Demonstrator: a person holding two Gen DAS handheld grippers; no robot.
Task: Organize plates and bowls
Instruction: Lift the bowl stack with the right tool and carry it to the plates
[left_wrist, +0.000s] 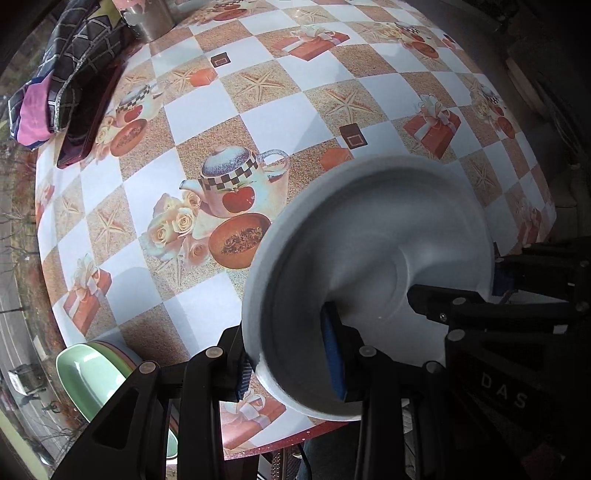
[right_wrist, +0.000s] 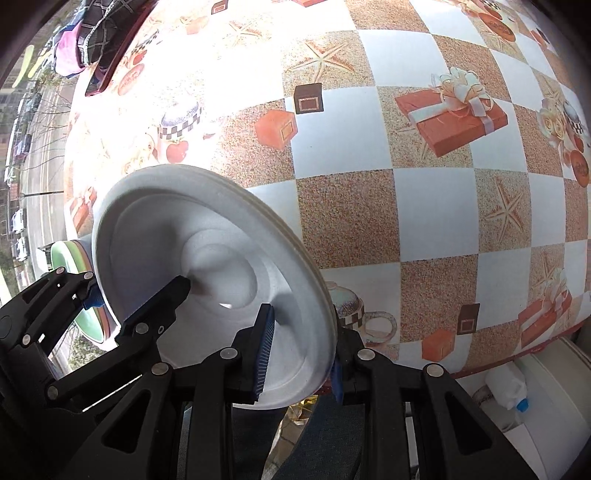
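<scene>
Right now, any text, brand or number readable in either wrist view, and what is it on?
"DAS": pale letters on the black body of the right gripper, seen in the left wrist view.
Nothing else: the white foam plates, the green bowl and the patterned tablecloth show no writing.

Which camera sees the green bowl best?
The left wrist camera: the green bowl shows its shiny inside at the table edge, atop colored ones. The right wrist camera catches only a sliver behind the white plates.

Round table (left_wrist: 258, 110) w/ checkered cloth: folded fabric (left_wrist: 55, 85), metal cup (left_wrist: 147, 18), colored plate stack (left_wrist: 99, 365) at edge.
</scene>
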